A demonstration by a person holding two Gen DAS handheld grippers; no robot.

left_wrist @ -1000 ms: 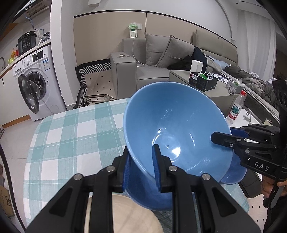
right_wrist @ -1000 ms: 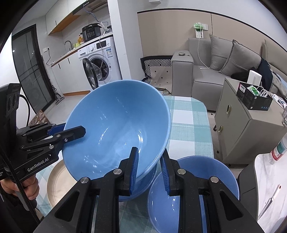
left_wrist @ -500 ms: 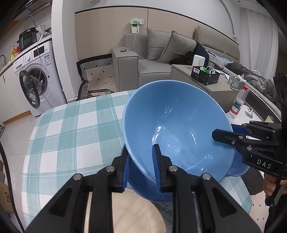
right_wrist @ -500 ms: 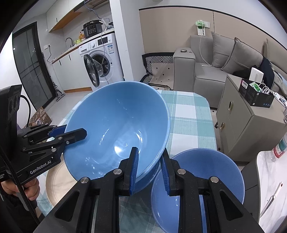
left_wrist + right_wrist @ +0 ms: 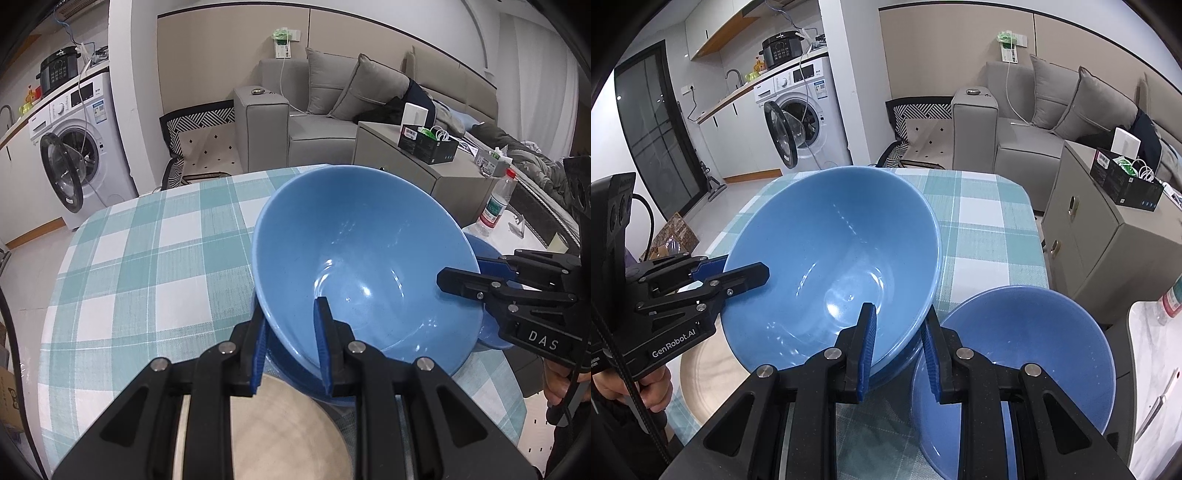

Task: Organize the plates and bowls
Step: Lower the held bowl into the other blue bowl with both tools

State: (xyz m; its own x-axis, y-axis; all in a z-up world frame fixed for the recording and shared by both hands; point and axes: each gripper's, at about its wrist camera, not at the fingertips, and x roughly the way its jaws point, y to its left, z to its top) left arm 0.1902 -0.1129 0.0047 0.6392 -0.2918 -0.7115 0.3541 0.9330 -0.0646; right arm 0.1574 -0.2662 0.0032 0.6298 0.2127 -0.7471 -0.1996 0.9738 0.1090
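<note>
Holding one large blue bowl (image 5: 365,266) from opposite sides: the left hand-held gripper (image 5: 291,345) is clamped on the near rim in its own view, one pad inside the wall and one outside, and the right hand-held gripper (image 5: 897,349) pinches the opposite rim the same way. Both sets of jaws are narrow, closed on the bowl wall.

Position: the bowl sits tilted over the checked desk (image 5: 147,266), directly above a second, darker blue bowl (image 5: 295,365) whose edge shows just beneath it. Whether the two already touch cannot be told. A beige plate (image 5: 280,432) lies on the desk close under the left gripper. A smaller blue bowl (image 5: 1015,354) stands just beside the right gripper.

Judgement: nesting step, near completion.

Risks:
- Tilt. If one gripper releases first, the glazed wall may slide sideways out of the other pinch and knock the lower bowl.
- Uneven lowering could set the rim down hard on the lower bowl; chipping is possible.
- The outer pad of each gripper sits between the two bowl walls as they close up and may get trapped or lever the stack.
- Withdrawing the right gripper risks nudging the smaller blue bowl; the left, the beige plate.
</note>
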